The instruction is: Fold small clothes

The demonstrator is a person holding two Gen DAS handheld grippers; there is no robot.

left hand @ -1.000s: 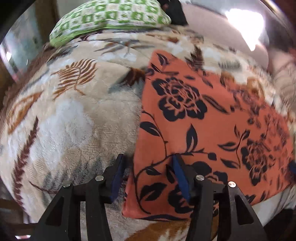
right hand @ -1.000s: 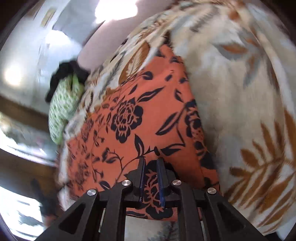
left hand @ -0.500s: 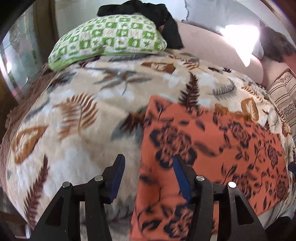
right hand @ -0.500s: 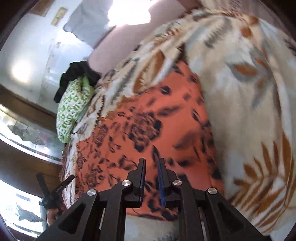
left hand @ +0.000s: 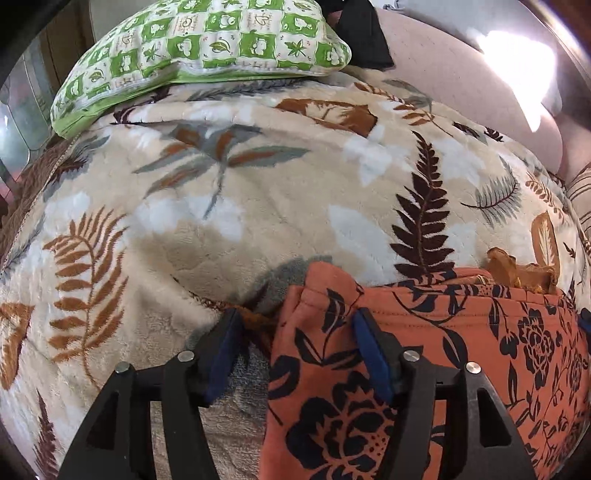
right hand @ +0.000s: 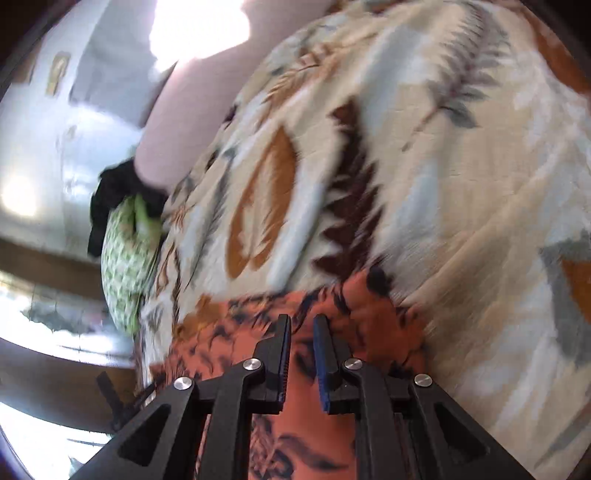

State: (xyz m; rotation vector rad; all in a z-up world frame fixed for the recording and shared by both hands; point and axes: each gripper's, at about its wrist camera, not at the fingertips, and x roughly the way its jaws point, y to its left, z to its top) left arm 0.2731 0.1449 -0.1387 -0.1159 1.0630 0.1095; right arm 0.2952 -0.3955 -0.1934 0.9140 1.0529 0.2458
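Observation:
An orange garment with black flowers [left hand: 424,369] lies flat on a beige leaf-patterned blanket [left hand: 221,221]. My left gripper [left hand: 295,314] hovers over the garment's far left corner. Its jaws are opening, the corner lies under the gap, and the pads do not press on it. In the blurred right wrist view the right gripper [right hand: 302,319] hangs over the far edge of the garment [right hand: 369,306], with the blanket [right hand: 443,184] beyond. Its blue pads stand a narrow slit apart with nothing pinched between them. A mustard fabric bit [left hand: 517,269] shows at the garment's far edge.
A green-and-white checked pillow [left hand: 207,40] lies at the far end of the bed with a black cloth [left hand: 364,33] behind it. A pink sheet [left hand: 461,92] covers the far right. Dark wood and glass [right hand: 55,314] run along the bed's side.
Both grippers have travelled across the garment from its near part to its far edge. The left jaws have widened a little. The right jaws kept their narrow gap.

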